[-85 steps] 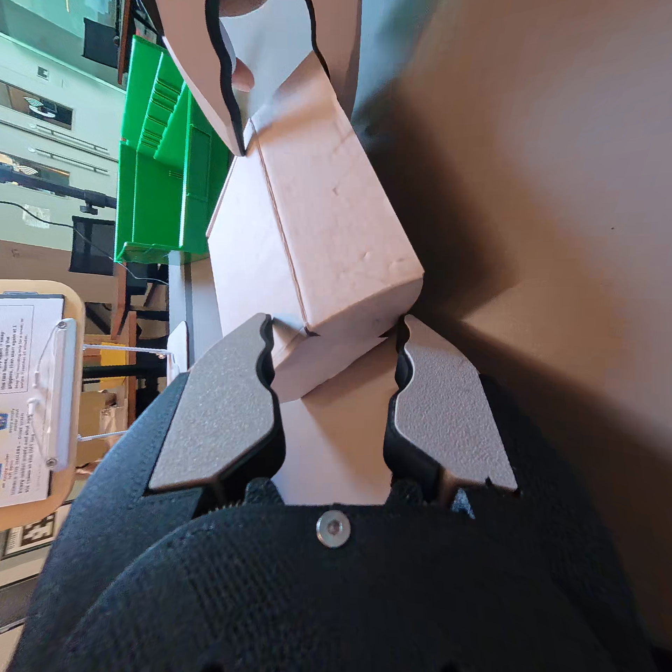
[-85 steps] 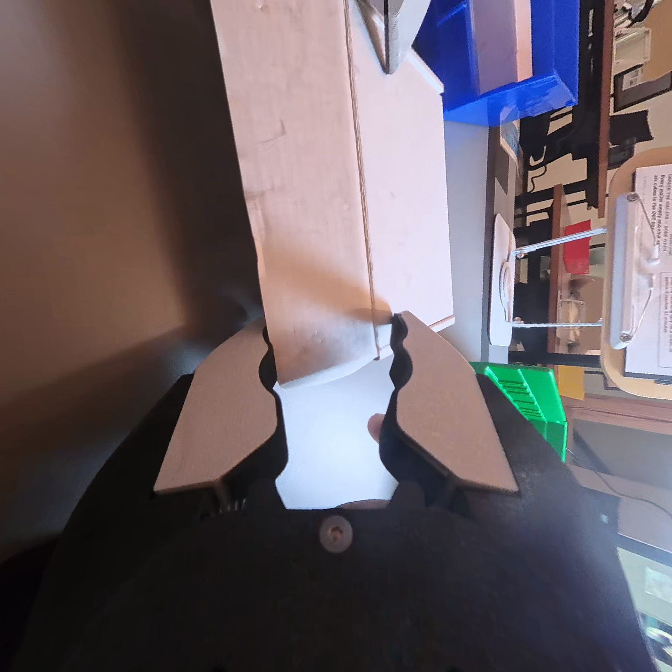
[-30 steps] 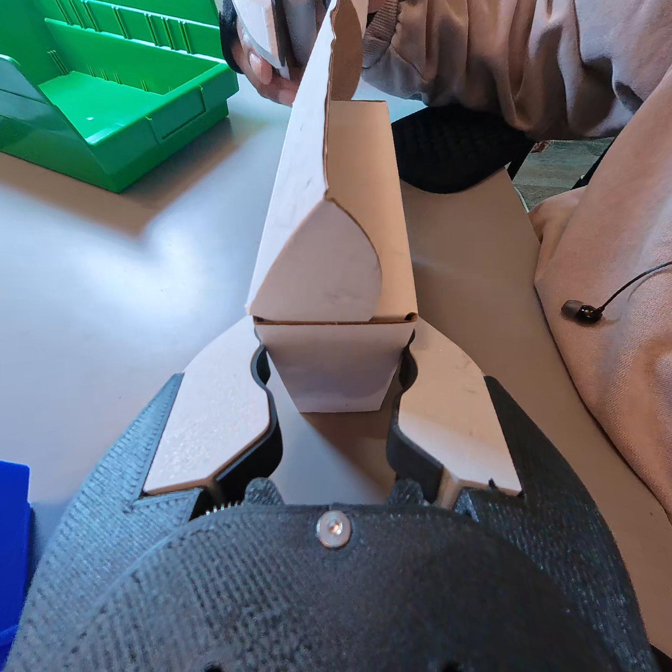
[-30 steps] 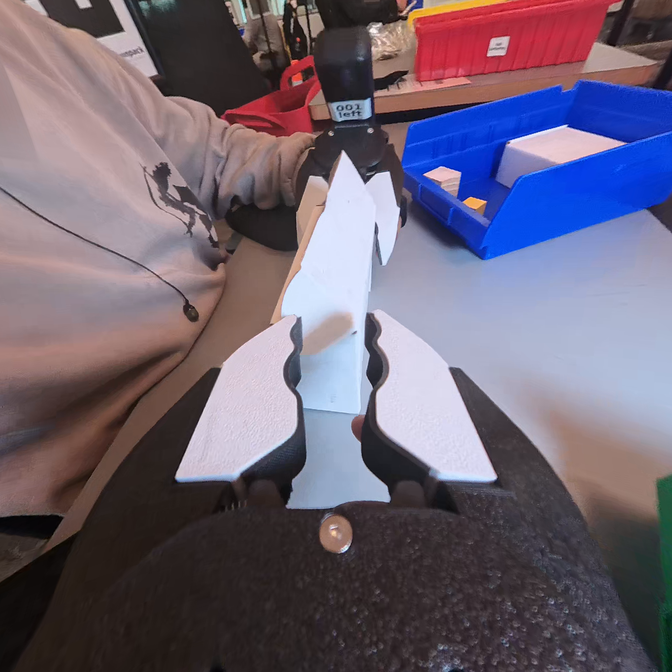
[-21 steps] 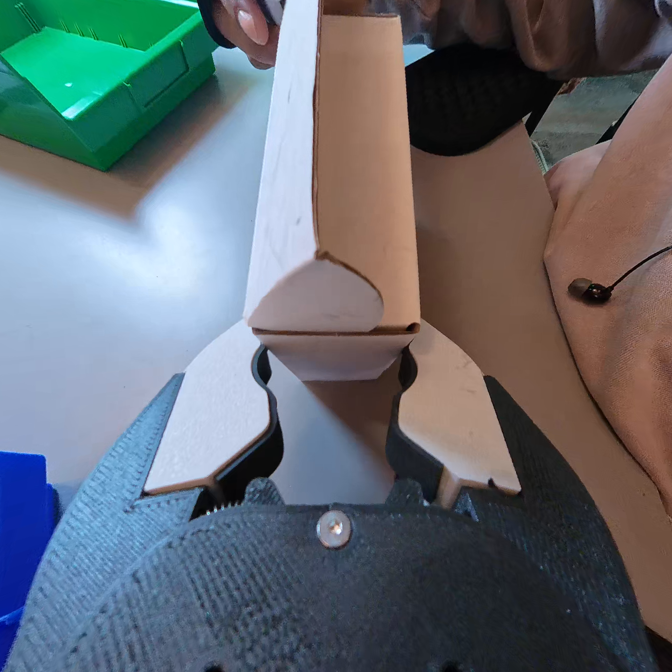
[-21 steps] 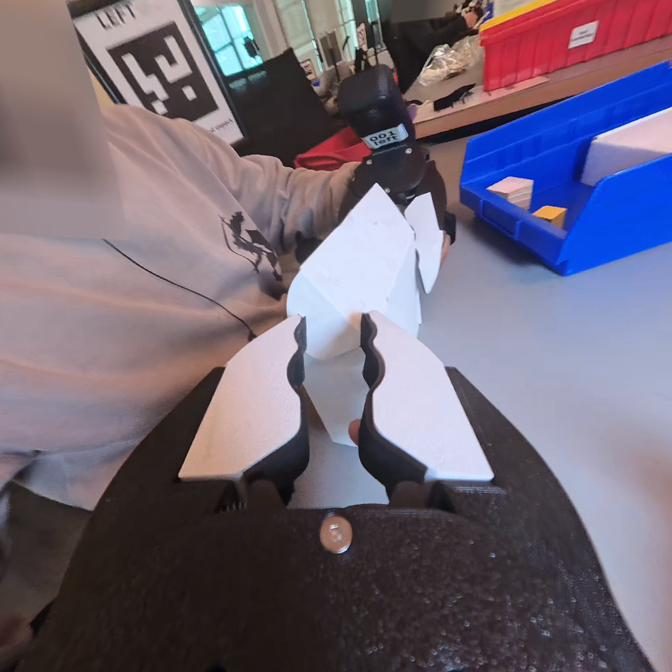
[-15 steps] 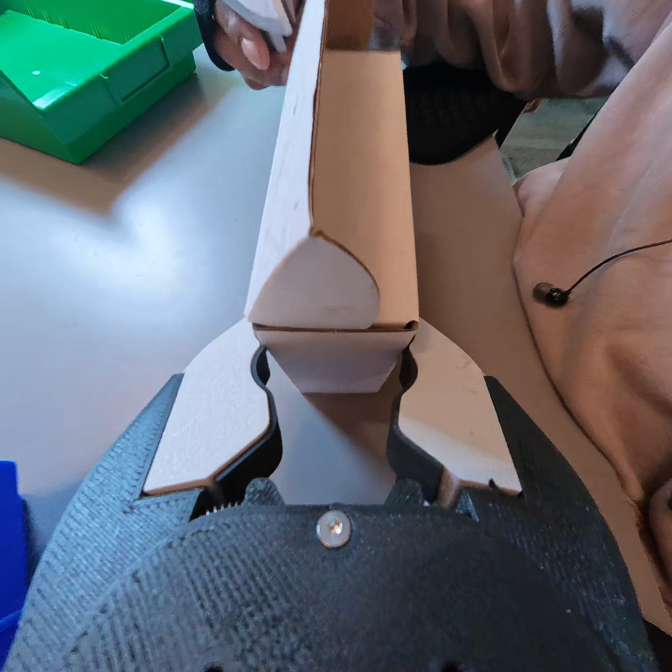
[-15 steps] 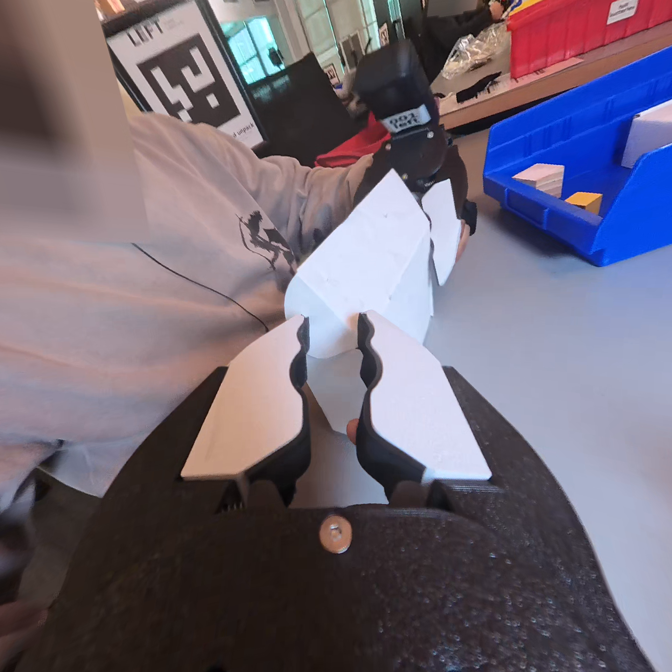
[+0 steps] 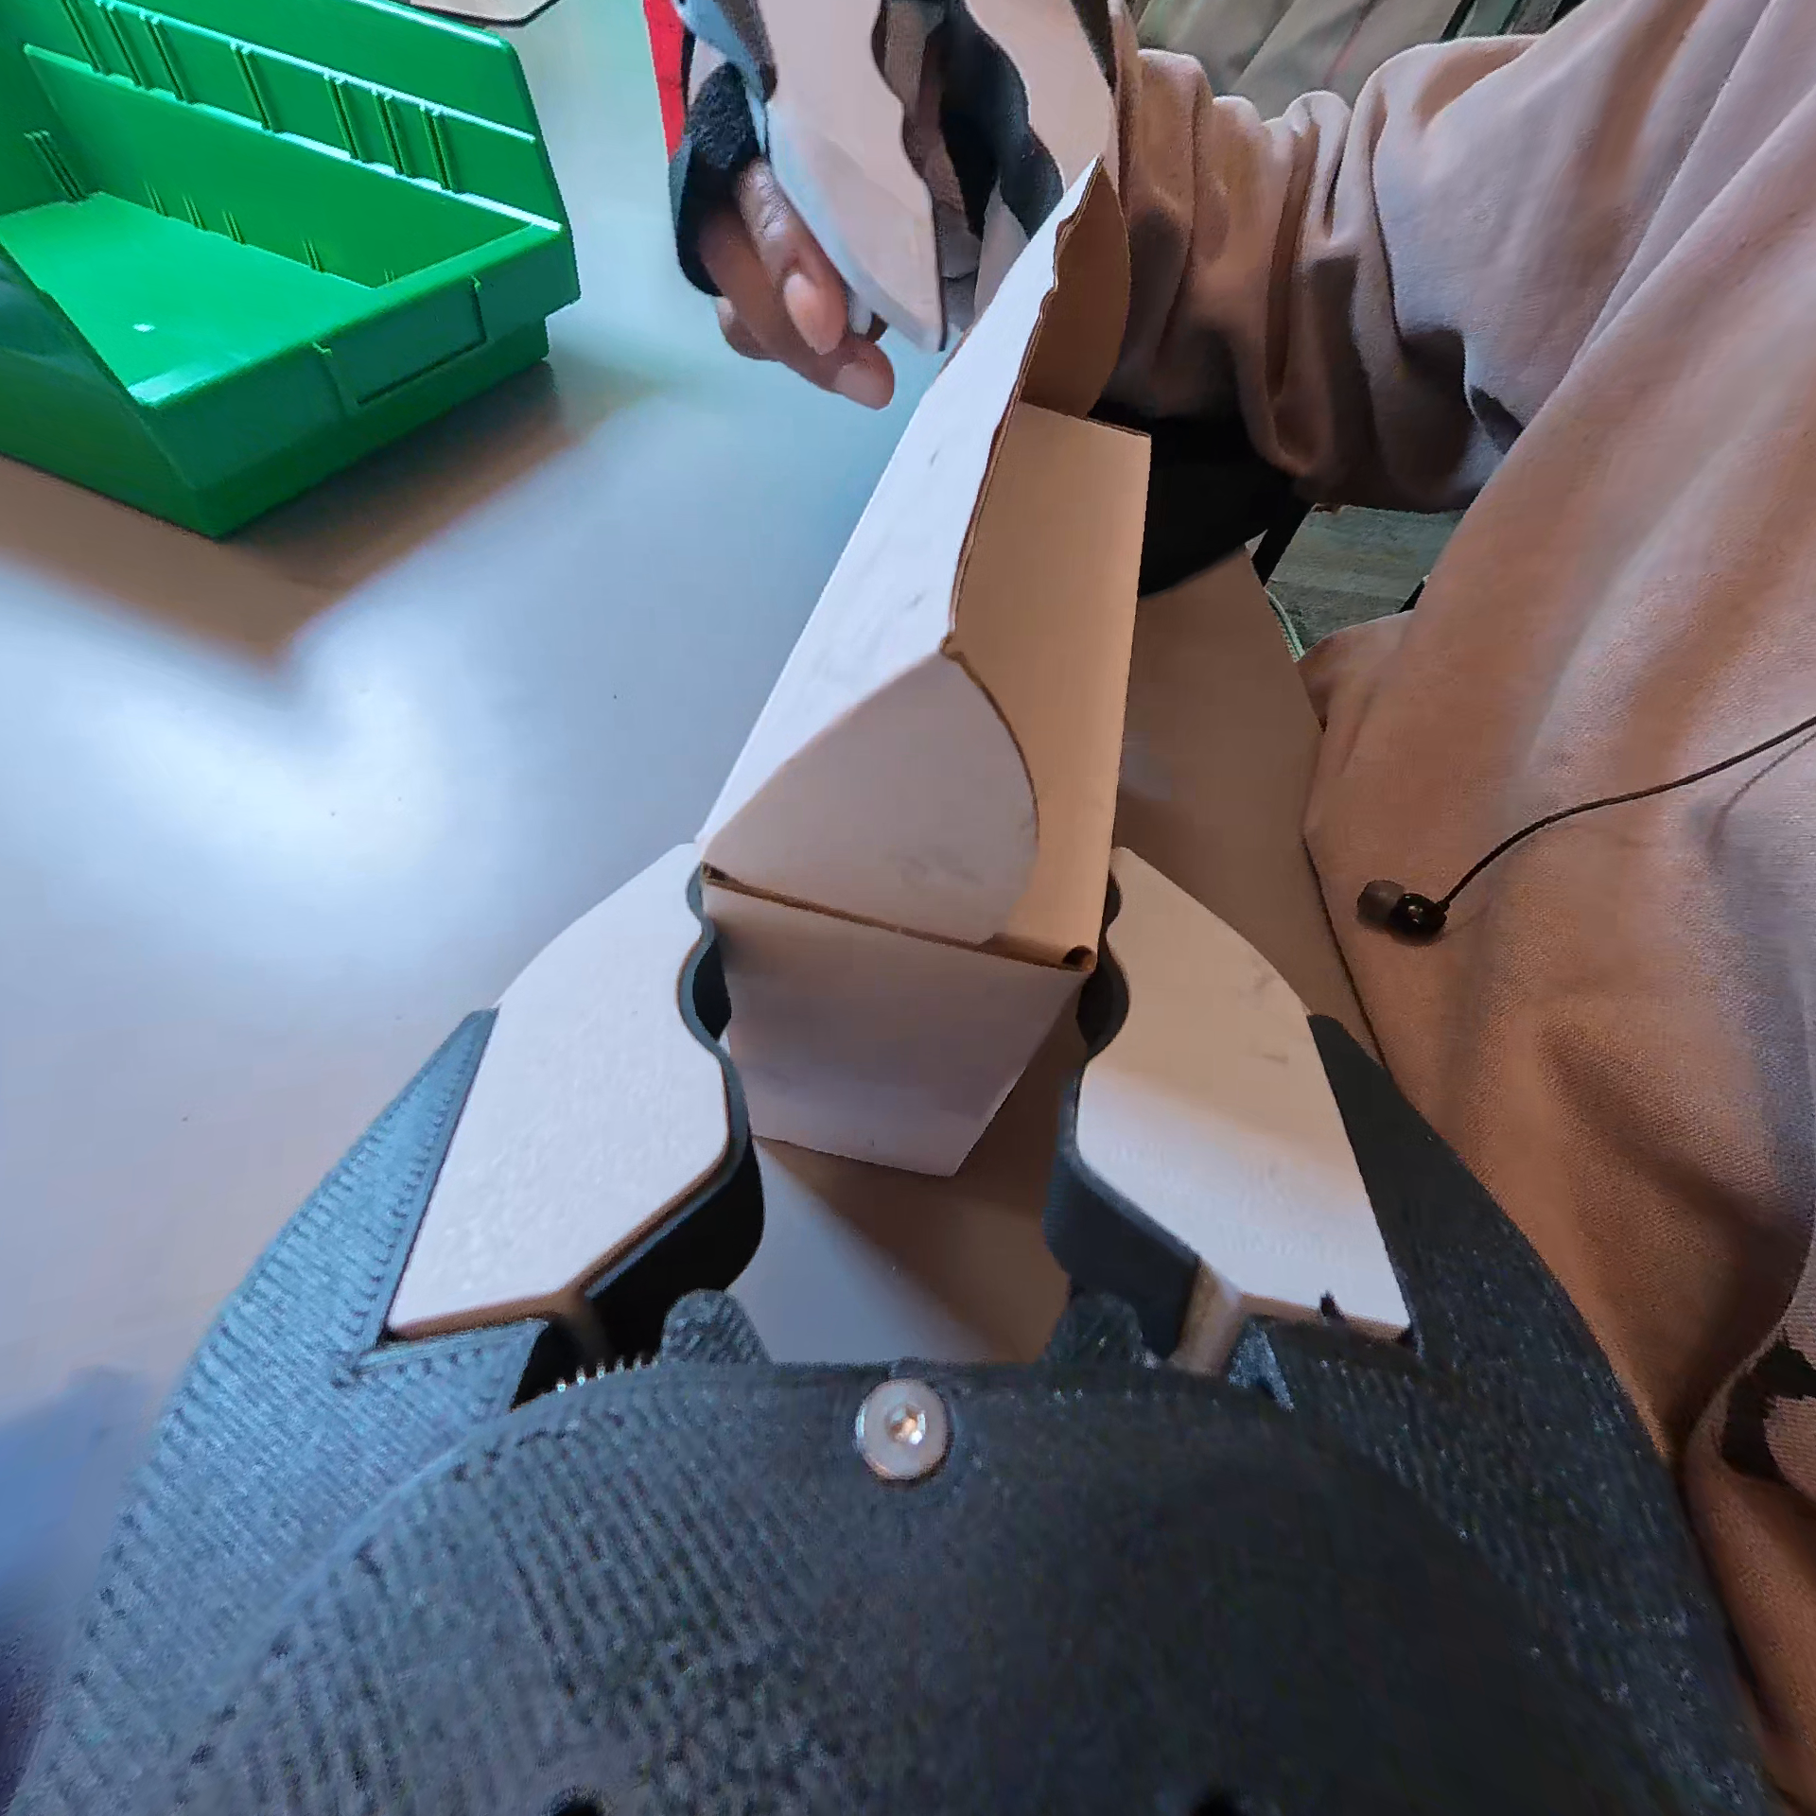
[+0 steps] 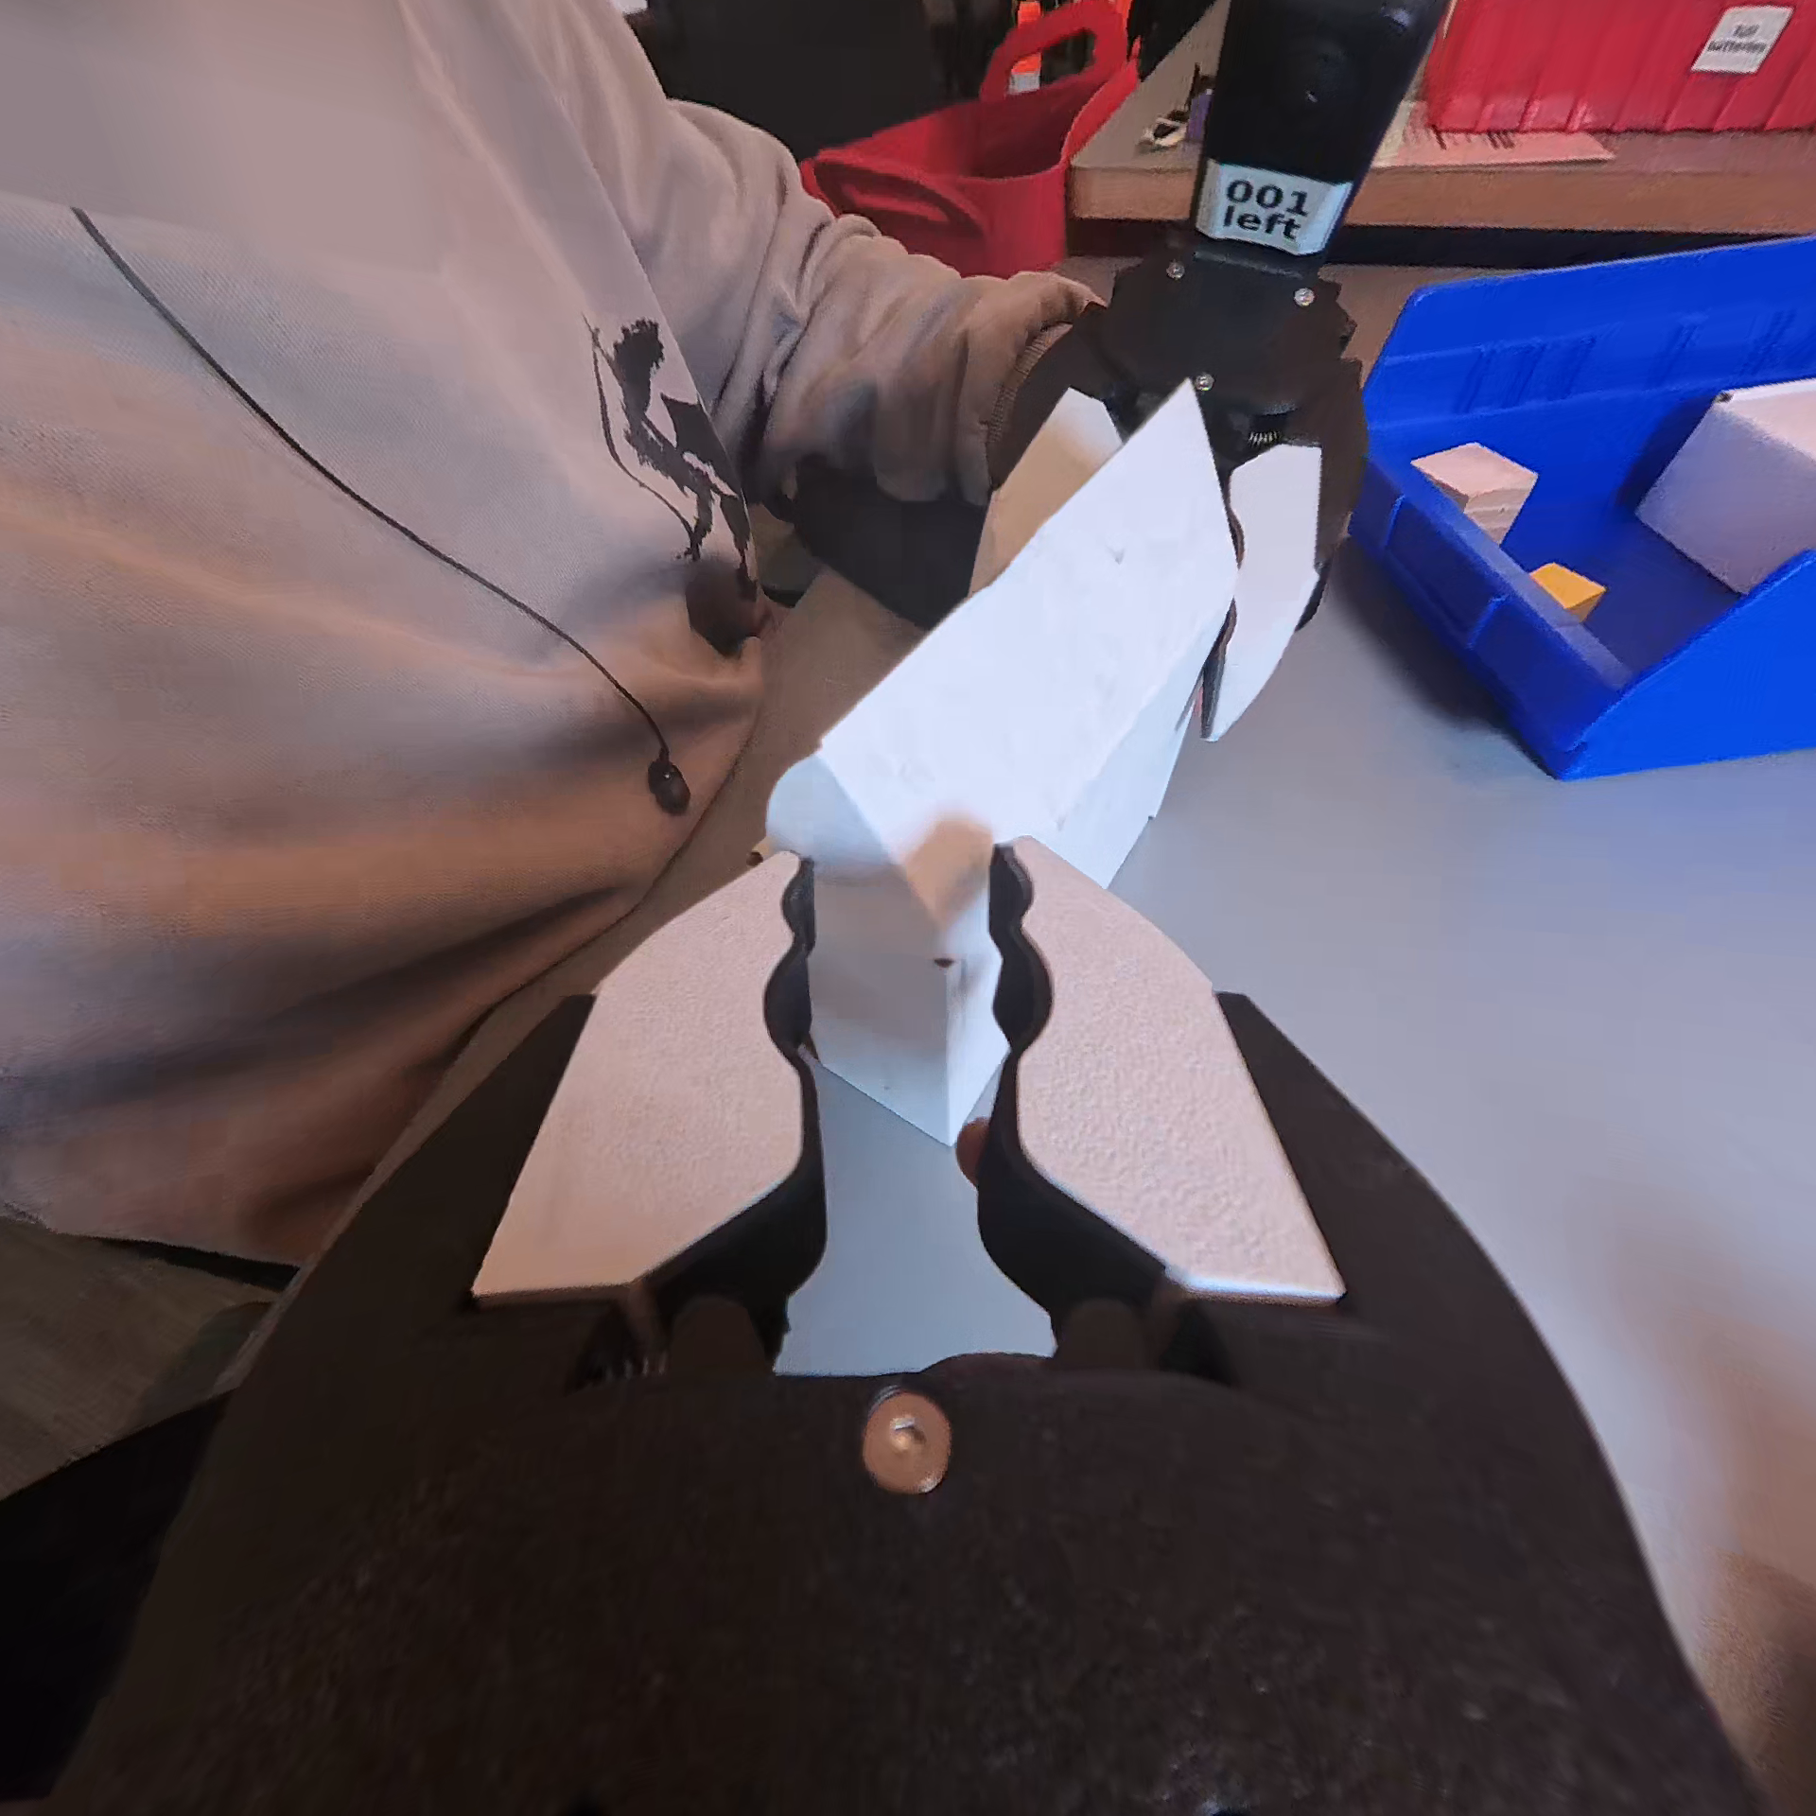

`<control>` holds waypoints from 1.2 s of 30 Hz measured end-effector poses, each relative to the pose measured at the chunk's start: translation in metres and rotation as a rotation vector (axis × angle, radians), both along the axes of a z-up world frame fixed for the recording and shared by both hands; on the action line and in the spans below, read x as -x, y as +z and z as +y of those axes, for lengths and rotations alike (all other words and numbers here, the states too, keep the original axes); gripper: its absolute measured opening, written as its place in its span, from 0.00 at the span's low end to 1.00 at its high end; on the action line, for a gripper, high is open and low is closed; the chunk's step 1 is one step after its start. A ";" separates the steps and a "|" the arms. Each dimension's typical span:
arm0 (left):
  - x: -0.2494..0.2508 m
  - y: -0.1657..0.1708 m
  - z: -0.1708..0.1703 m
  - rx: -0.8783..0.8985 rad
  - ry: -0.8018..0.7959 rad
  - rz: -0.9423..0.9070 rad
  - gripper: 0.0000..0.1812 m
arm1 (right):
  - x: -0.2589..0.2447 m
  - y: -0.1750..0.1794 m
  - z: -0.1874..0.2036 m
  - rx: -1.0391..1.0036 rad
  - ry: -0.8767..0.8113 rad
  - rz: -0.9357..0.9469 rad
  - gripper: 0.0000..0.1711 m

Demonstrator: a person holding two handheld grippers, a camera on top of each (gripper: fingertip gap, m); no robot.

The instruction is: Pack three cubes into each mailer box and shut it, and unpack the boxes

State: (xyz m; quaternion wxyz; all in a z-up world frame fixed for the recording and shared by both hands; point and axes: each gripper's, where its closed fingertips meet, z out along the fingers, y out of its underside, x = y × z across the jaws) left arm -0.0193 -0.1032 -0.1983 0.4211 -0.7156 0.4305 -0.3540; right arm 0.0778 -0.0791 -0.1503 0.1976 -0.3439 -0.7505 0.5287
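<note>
While tilted over the table, mailer box is clamped btwn both grippers' fingers.

Left gripper clamped, fingers pressed on both sides of the mailer box end. Right gripper clamped on the opposite end, narrower gap. Grippers face each other, box tilted between them.

A white cardboard mailer box with a plain brown inside is showing at centre. A glossy green plastic bin is sitting at ten o'clock, a blue plastic bin at two o'clock holding a yellow cube.
</note>
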 end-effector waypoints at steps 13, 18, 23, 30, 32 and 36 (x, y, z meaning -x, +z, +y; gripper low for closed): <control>0.005 -0.003 0.002 0.011 0.054 0.074 0.39 | 0.006 0.009 0.012 0.345 0.009 -0.050 0.15; 0.005 -0.004 0.002 0.012 0.067 0.086 0.39 | 0.007 0.012 0.015 0.487 0.031 -0.059 0.14; 0.005 -0.004 0.002 0.017 0.076 0.102 0.39 | 0.009 0.011 0.017 0.537 0.048 -0.065 0.12; 0.003 -0.002 0.003 0.017 0.095 0.063 0.39 | 0.002 0.013 0.018 0.361 0.007 -0.011 0.13; 0.005 0.001 -0.001 -0.008 0.071 0.042 0.41 | 0.001 0.014 0.018 0.326 -0.010 -0.006 0.13; 0.032 0.034 -0.016 -0.035 0.007 -0.089 0.37 | 0.001 0.014 0.016 0.245 -0.033 0.004 0.13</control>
